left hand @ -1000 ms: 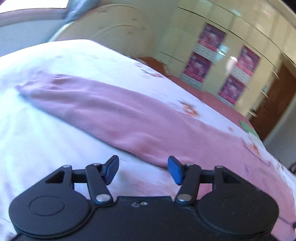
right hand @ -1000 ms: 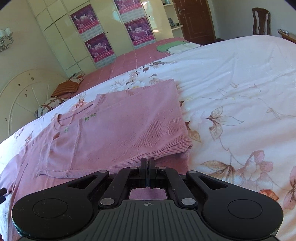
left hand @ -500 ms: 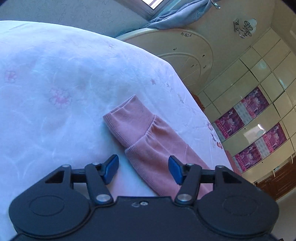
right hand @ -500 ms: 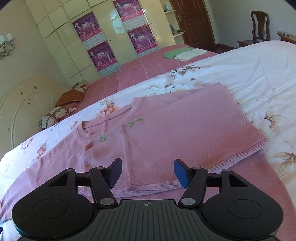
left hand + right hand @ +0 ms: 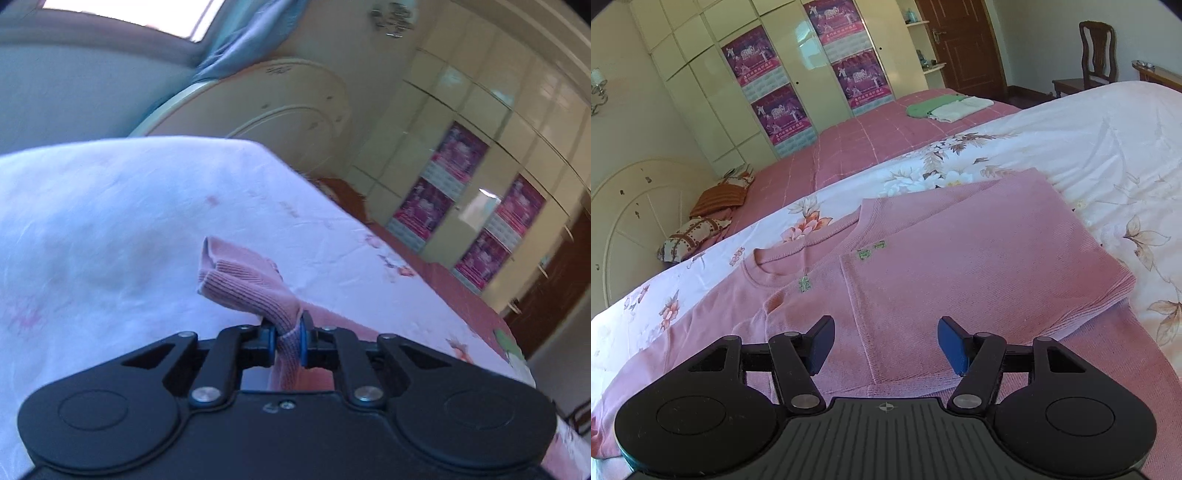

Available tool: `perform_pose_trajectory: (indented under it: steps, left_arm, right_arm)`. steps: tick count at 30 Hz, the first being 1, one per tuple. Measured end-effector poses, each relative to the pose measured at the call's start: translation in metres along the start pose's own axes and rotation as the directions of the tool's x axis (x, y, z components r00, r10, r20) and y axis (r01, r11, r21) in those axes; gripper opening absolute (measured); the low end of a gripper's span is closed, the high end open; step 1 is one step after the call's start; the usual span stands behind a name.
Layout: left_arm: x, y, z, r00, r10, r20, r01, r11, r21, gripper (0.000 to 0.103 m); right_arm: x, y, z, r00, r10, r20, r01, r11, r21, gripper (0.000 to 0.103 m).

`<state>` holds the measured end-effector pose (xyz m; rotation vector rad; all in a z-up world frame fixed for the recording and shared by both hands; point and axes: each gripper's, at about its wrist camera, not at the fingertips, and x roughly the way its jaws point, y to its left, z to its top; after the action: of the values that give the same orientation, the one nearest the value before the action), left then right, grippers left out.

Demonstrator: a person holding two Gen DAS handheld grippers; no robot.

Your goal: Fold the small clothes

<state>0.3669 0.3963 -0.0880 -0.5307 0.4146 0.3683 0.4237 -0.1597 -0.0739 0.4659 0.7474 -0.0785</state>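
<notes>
On the floral white bedsheet (image 5: 1108, 155), the pink ribbed knit sweater (image 5: 960, 266) is judged about half folded: one side is already laid over, while the other sleeve's cuff (image 5: 240, 284) is being pinched by the closing left gripper (image 5: 287, 341), and the right gripper (image 5: 884, 345) is held spread and empty.

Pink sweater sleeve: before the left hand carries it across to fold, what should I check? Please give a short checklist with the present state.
1. Cuff between the left gripper jaws, which are closing: ok.
2. Right gripper open, holding nothing: ok.
3. Sweater body, one side already folded flat: ok.
4. Landing area on the sweater clear: ok.
5. Sleeve free along its full length: cannot tell.
</notes>
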Motion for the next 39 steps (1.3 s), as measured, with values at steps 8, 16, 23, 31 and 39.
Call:
perform_pose_trajectory:
  steps: [8, 16, 23, 31, 39]
  left_arm:
    - [-0.016, -0.166, -0.056, 0.972, -0.211, -0.105, 0.232, 0.935, 0.267, 0.01]
    - [-0.009, -0.292, -0.133, 0.918, -0.328, -0.225, 0.391, 0.85, 0.355, 0.01]
    - [0.014, -0.353, -0.205, 0.883, -0.297, -0.363, 0.448, 0.764, 0.464, 0.011]
    - [-0.023, -0.35, -0.235, 0.894, -0.29, -0.341, 0.446, 0.639, 0.626, 0.059]
    - [-0.056, -0.223, -0.173, 0.98, -0.083, -0.183, 0.177, 0.792, 0.585, 0.059]
  right_arm:
    - [-0.001, -0.011, -0.001, 0.999, 0.04, -0.002, -0.04, 0.999, -0.012, 0.062]
    - [-0.006, -0.033, 0.006, 0.995, 0.099, -0.006, -0.099, 0.995, 0.027, 0.062]
    - [-0.011, -0.051, 0.009, 0.986, 0.164, -0.027, -0.162, 0.984, 0.069, 0.063]
    - [-0.004, -0.045, 0.008, 0.959, 0.277, -0.066, -0.268, 0.956, 0.122, 0.063]
    - [0.032, -0.004, -0.011, 0.916, 0.364, -0.169, -0.352, 0.931, 0.093, 0.062]
